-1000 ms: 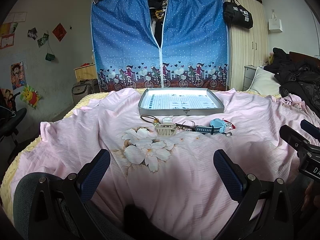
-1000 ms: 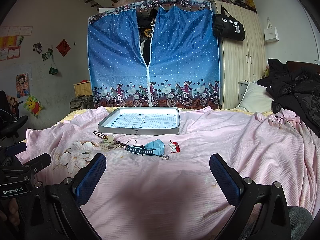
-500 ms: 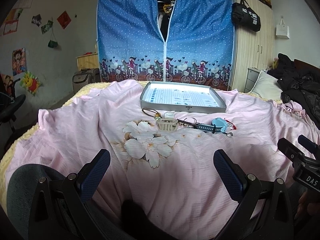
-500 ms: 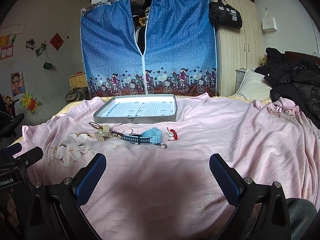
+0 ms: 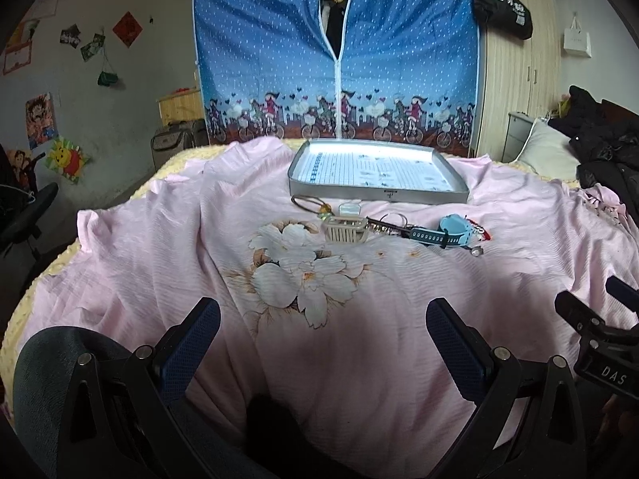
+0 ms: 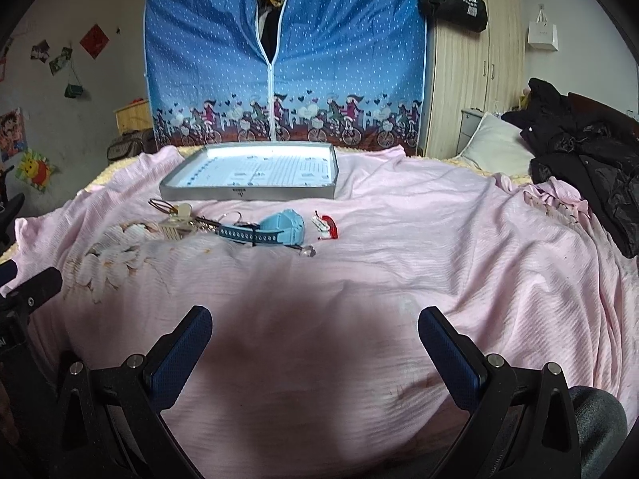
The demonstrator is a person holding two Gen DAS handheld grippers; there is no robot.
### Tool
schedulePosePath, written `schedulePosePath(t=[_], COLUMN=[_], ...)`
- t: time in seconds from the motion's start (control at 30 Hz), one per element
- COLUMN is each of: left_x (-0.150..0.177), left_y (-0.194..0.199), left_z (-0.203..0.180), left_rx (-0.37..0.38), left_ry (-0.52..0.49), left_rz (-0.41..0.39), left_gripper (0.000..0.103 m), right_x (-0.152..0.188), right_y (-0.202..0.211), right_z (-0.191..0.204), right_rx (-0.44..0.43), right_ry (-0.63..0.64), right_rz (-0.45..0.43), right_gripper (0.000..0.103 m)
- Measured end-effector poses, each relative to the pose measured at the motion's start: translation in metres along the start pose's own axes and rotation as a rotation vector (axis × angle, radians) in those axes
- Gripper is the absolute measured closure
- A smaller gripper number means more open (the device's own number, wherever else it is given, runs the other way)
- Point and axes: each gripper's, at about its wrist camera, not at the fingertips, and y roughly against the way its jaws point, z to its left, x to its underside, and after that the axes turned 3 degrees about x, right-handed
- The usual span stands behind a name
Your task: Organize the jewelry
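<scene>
Both grippers, left (image 5: 322, 329) & right (image 6: 315, 337), jaws wide and empty, risk snagging the soft bedsheet (image 6: 399, 247) when pinching what's prob. a small ring (image 6: 306, 251) beside the blue watch (image 6: 275, 228).

Black left tongs (image 5: 322, 333), blue dotted pads (image 5: 191, 345), silver screws, right tongs (image 6: 314, 341) alike

Your left gripper (image 5: 322, 329) hangs wide apart and empty over the pink sheet (image 5: 159, 263). Toward the bed's far edge, the blue watch (image 5: 449, 232) and beige clip (image 5: 346, 230) lie before the tray (image 5: 379, 195).
</scene>
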Motion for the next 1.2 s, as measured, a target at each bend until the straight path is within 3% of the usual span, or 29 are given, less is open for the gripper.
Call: schedulePosePath(t=[0.2, 0.4, 0.7, 0.77, 0.93, 1.2], left_x=[-0.020, -0.061, -0.101, -0.104, -0.106, -0.096], left_y=[-0.033, -0.069, -0.153, -0.172, -0.211, -0.240], left_z=[0.012, 0.012, 0.034, 0.034, 0.028, 0.023], left_rx=[0.015, 0.010, 0.099, 0.122, 0.177, 0.208], left_ry=[0.013, -0.093, -0.078, -0.080, -0.069, -0.130], left_rz=[0.148, 0.197, 0.369, 0.398, 0.418, 0.429], left_gripper=[0.002, 0.002, 0.002, 0.002, 0.005, 0.013], right_x=[-0.018, -0.058, -0.101, -0.110, -0.127, -0.114], right_y=[-0.023, -0.063, -0.144, -0.160, -0.193, -0.222], right_z=[-0.007, -0.022, -0.008, -0.002, 0.010, -0.004], right_rx=[0.036, -0.102, -0.266, -0.279, -0.285, -0.318], right_ry=[0.038, 0.087, 0.127, 0.149, 0.199, 0.136], right_rz=[0.114, 0.201, 0.268, 0.271, 0.288, 0.340], right_gripper=[0.000, 0.000, 0.000, 0.004, 0.032, 0.059])
